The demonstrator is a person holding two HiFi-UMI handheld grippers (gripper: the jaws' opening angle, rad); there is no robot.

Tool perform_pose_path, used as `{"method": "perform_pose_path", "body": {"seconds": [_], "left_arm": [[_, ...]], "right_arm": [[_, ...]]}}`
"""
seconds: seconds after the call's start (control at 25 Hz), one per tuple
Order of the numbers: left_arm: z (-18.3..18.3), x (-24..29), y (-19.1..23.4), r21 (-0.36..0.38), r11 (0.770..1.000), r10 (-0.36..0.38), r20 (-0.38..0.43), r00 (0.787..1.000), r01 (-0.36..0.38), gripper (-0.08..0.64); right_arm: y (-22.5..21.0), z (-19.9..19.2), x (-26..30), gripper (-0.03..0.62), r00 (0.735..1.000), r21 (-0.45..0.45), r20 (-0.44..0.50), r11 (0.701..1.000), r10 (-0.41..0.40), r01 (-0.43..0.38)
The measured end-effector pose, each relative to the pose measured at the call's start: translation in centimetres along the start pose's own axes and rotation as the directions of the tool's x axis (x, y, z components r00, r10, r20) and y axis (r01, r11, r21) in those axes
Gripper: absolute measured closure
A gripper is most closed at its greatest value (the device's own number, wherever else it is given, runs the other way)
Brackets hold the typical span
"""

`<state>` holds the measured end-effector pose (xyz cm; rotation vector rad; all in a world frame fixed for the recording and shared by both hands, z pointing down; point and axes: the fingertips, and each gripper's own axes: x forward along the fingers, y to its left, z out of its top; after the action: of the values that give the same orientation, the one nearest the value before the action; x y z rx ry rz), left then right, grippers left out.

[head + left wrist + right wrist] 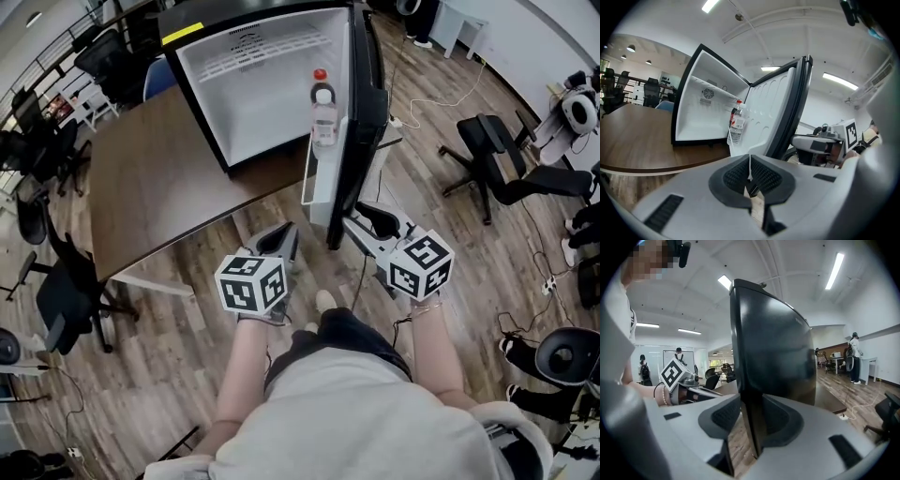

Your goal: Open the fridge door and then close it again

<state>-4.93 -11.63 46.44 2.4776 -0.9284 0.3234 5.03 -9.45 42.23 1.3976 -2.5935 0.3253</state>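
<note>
The fridge [272, 84] stands on a brown table [159, 187] at twelve o'clock from the person, its white inside bare to the head view. The fridge door [361, 122] is swung wide open, so that it stands edge-on and its free edge points back toward six o'clock. A clear bottle [324, 108] with a red cap stands upright in the door's shelf, on the face of the door toward nine o'clock. The right gripper [361, 220] comes to the free edge from about four o'clock. In the right gripper view its jaws stand partly apart, one on each side of the dark door [773, 348], with the pads closed against the edge. The left gripper [281, 234] hangs just beside the door's lower corner, at about eight o'clock from it, and does not touch it. In its own view the left gripper [750, 171] has its jaws pressed together with nothing between them, and the door [773, 112] and the bottle [736, 123] show beyond at twelve o'clock. A black office chair [497, 159] stands on the wooden floor at three o'clock, well apart from the fridge.
</note>
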Motion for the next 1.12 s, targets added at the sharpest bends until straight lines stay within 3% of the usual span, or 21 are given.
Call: {"method": "perform_pose_path", "body": {"seconds": [0.4, 0.56, 1.12], "left_arm": [[2.3, -2.7, 6.7, -0.038, 0.991, 0.133, 0.066, 0.989, -0.131, 0.546], [3.6, -3.0, 9.4, -0.051, 0.983, 0.179, 0.085, 0.98, -0.175, 0.546], [7.8, -2.6, 17.8, -0.136, 0.955, 0.28, 0.129, 0.951, -0.263, 0.546]], "right_arm": [[4.2, 2.3, 9.4, 0.5, 0.987, -0.045, 0.005, 0.986, 0.16, -0.16], [4.7, 3.6, 12.8, 0.575, 0.977, -0.059, 0.008, 0.975, 0.213, -0.212], [5.7, 6.3, 23.7, 0.592, 0.939, -0.082, -0.033, 0.936, 0.342, -0.343]]}}
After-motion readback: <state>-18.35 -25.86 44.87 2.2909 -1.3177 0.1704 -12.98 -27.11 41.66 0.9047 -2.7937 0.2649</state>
